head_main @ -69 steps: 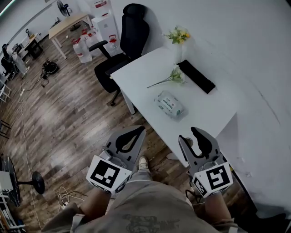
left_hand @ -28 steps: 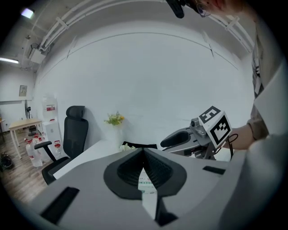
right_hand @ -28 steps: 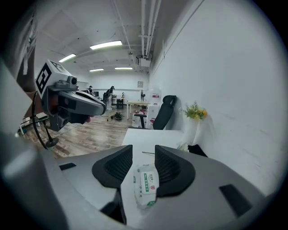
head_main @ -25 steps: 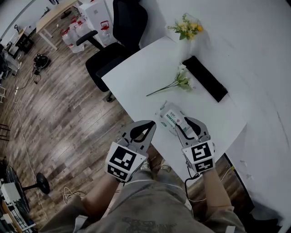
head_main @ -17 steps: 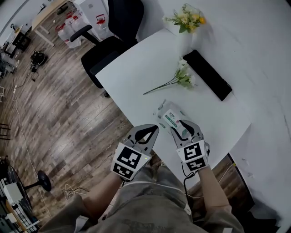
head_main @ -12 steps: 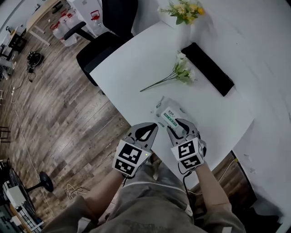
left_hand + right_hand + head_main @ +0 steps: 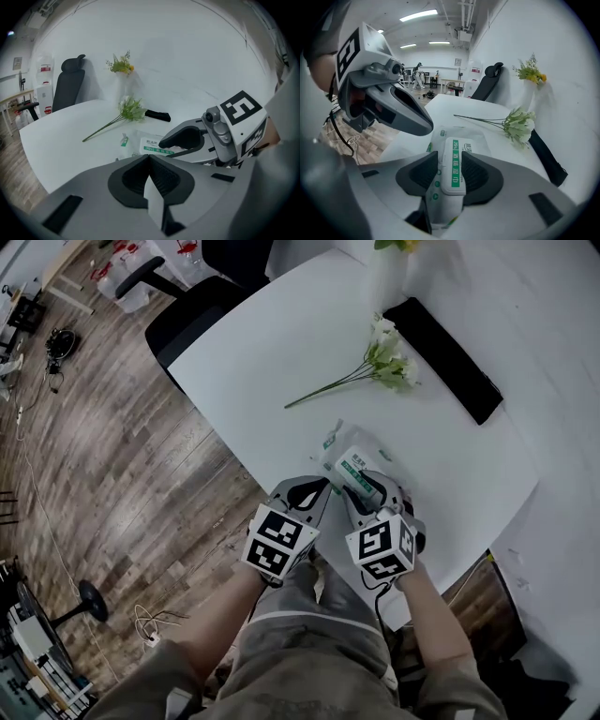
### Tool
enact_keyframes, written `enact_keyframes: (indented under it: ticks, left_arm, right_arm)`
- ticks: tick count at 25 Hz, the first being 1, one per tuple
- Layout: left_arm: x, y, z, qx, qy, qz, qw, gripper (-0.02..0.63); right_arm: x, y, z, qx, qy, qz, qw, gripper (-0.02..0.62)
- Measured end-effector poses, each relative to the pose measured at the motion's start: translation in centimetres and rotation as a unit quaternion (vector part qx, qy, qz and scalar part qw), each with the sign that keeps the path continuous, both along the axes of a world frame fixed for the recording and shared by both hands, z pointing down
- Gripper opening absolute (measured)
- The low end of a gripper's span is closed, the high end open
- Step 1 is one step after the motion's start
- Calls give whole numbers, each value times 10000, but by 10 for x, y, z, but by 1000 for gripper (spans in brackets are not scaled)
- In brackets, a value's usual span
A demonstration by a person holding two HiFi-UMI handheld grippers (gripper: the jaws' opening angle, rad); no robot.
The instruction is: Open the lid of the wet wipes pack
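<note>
The white surface (image 7: 281,343) carries the pack (image 7: 342,454) near our edge, within easy reach of both hands. Our right tool (image 7: 372,486) stands spread, its jaws straddling the pack's near end without squeezing, probably so it can steady the pack. Our left tool (image 7: 312,486) is clenched on nothing just beside it, likely to serve as a prying tip. The lid (image 7: 453,164) lies flat and closed between the right pads.
</note>
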State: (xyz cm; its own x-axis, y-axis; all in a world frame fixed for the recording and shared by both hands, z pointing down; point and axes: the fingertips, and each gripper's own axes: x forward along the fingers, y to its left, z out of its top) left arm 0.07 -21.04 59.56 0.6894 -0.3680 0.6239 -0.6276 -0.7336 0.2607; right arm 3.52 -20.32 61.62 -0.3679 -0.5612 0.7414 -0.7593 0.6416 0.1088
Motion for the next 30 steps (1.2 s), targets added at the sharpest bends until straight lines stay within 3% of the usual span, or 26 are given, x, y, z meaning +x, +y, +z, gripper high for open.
enact_keyframes:
  ticks: [4,7,12,15,19,25,30]
  left_arm:
    - [8,1,25,-119,-118,128,9998,17]
    - [11,0,36,-204,-140,111,9996,17]
    - [13,1,39,-256,-238,217,9992,17]
    - [13,1,40,-300,-251,215,9990,17]
    - [14,1,41,-314,-301,255,9987,17]
    - [14,-1,45,-265,-354,226,9988,15]
    - [14,0,45,-316,-299,162,9989,17]
  right_arm:
    - [-1,-2,2,137,-16,-28,9999,172]
    - [1,-4,1,134,-173,11,9998,136]
    - [-2,-4,-5,-99,-568,-67,9983,100]
    - [-6,-1,-11,7,-664,-104,9977,48]
    - [-5,-1,-17,162,-748,-5,9971,38]
    - [11,-20,-52,857,-1056,478,9896,32]
    - [56,-44,-60,997,-1206,1069,9819,34]
